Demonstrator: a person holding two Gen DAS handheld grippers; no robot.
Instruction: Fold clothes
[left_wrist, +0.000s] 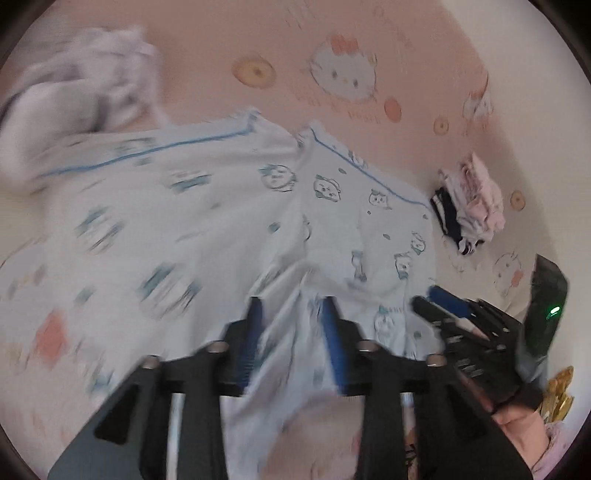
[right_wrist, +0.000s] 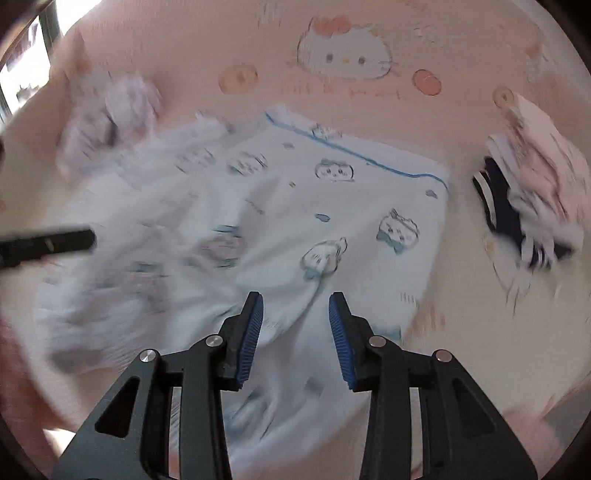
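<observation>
Left wrist view: a pink cartoon-cat sheet (left_wrist: 207, 40) carries the pale blue printed garment (left_wrist: 221, 206), spread flat. Folded stack (left_wrist: 469, 199) lies beside its right edge. Left gripper (left_wrist: 291, 321) and right gripper (right_wrist: 295, 317) both stand parted over cloth, gripping nothing.

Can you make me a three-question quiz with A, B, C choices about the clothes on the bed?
1. Where is the folded stack of clothes?
A. right of the pale printed garment
B. on top of it
C. in a gripper

2. What colour is the piping along the pale printed garment?
A. red
B. blue
C. green

3. How do the right gripper's jaws stand?
A. pressed shut
B. apart, with cloth between them
C. out of view

Answers: 1 A, the stack lies apart on the sheet; 2 B, a blue line edges it; 3 B, the blue pads stand clear of the cloth.
</observation>
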